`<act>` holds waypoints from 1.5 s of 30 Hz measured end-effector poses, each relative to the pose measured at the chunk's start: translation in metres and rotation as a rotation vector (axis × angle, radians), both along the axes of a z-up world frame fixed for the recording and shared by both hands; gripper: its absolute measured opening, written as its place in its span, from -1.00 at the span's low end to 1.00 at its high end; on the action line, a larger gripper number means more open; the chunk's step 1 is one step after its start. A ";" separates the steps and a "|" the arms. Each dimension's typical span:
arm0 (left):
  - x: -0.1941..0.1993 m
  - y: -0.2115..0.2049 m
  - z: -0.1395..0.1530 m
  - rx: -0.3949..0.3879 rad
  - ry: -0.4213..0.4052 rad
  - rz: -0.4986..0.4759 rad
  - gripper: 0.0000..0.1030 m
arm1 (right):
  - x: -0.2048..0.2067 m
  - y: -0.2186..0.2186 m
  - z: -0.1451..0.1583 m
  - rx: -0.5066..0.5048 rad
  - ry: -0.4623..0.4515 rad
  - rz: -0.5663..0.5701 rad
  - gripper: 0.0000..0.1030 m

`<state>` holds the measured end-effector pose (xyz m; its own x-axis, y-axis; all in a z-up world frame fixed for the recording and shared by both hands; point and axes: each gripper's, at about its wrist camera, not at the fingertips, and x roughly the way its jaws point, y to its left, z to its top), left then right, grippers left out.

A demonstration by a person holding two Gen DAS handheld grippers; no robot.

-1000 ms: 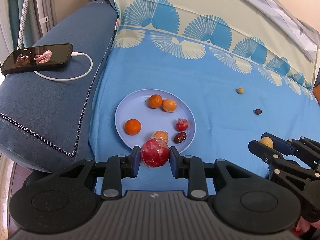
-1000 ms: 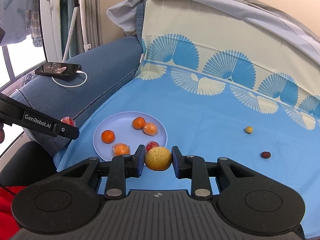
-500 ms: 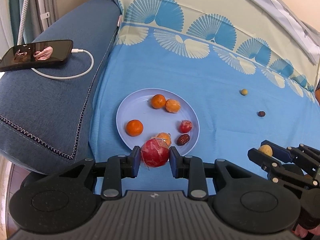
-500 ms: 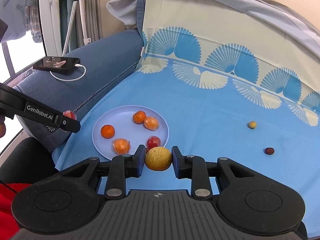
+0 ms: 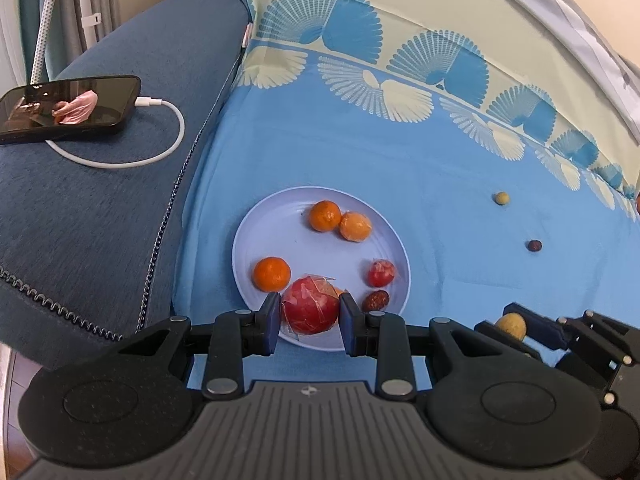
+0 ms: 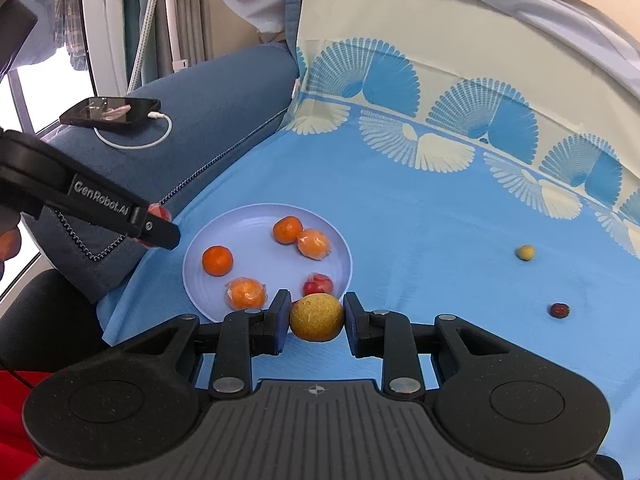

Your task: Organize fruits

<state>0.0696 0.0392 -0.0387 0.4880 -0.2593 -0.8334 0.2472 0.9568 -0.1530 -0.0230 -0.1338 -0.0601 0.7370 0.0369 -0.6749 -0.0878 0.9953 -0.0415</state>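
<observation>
While the left gripper (image 5: 309, 317) clamps a plastic-wrapped red apple (image 5: 310, 305) over the near edge of the pale blue plate (image 5: 256, 236), the right gripper (image 6: 316, 322) pinches a yellow fruit (image 6: 316, 317) just short of that plate's rim. Beyond its fingertips, 2 mandarins (image 5: 325, 216) touch.
</observation>
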 end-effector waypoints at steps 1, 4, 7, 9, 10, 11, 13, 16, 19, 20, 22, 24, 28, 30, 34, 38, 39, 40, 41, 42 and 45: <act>0.003 0.000 -0.001 -0.002 0.003 0.001 -0.35 | 0.003 0.002 -0.002 0.000 0.006 0.004 -0.42; 0.014 -0.002 -0.007 -0.002 0.013 0.001 -0.35 | 0.012 0.006 -0.008 0.000 0.026 0.019 -0.42; 0.024 -0.005 -0.014 0.002 0.022 -0.001 -0.35 | 0.022 0.009 -0.014 0.000 0.043 0.026 -0.42; 0.032 -0.006 -0.019 0.003 0.032 0.001 -0.35 | 0.030 0.010 -0.018 0.001 0.055 0.028 -0.42; 0.035 -0.007 -0.022 0.002 0.037 0.002 -0.35 | 0.034 0.011 -0.021 0.001 0.061 0.029 -0.42; 0.039 -0.008 -0.024 0.003 0.042 0.003 -0.35 | 0.038 0.011 -0.023 0.001 0.067 0.030 -0.42; 0.046 -0.009 -0.029 0.006 0.052 0.006 -0.35 | 0.046 0.012 -0.027 0.002 0.079 0.031 -0.42; 0.055 -0.010 -0.037 0.014 0.064 0.007 -0.35 | 0.058 0.012 -0.033 0.003 0.091 0.035 -0.42; 0.066 -0.011 -0.046 0.025 0.078 0.007 -0.35 | 0.071 0.014 -0.038 0.005 0.097 0.041 -0.42; 0.069 -0.012 -0.049 0.029 0.084 0.007 -0.35 | 0.075 0.014 -0.040 0.005 0.100 0.044 -0.42; 0.075 -0.013 -0.054 0.035 0.091 0.007 -0.35 | 0.083 0.015 -0.045 0.005 0.106 0.048 -0.42; 0.081 -0.014 -0.060 0.044 0.097 0.007 -0.35 | 0.092 0.015 -0.049 0.005 0.115 0.054 -0.42; 0.092 -0.016 -0.070 0.058 0.105 0.006 -0.35 | 0.106 0.017 -0.059 -0.001 0.134 0.069 -0.42; 0.097 -0.018 -0.074 0.070 0.102 0.008 -0.35 | 0.112 0.017 -0.064 -0.003 0.146 0.069 -0.42; 0.106 -0.021 -0.082 0.084 0.103 0.009 -0.35 | 0.118 0.017 -0.075 -0.004 0.172 0.070 -0.42; 0.113 -0.024 -0.088 0.103 0.106 0.013 -0.34 | 0.124 0.019 -0.079 -0.005 0.180 0.088 -0.42; 0.113 -0.023 -0.087 0.104 0.101 0.021 -0.30 | 0.126 0.020 -0.080 -0.002 0.182 0.100 -0.42; 0.113 -0.023 -0.085 0.102 0.088 0.024 -0.03 | 0.128 0.021 -0.079 0.003 0.184 0.114 -0.33; 0.112 -0.023 -0.082 0.101 0.076 0.024 0.50 | 0.129 0.022 -0.078 0.002 0.184 0.124 0.01; 0.110 -0.022 -0.078 0.104 0.058 0.031 0.78 | 0.128 0.022 -0.076 -0.004 0.179 0.129 0.20; 0.099 -0.017 -0.061 0.090 -0.003 0.040 0.99 | 0.119 0.024 -0.067 -0.045 0.160 0.140 0.66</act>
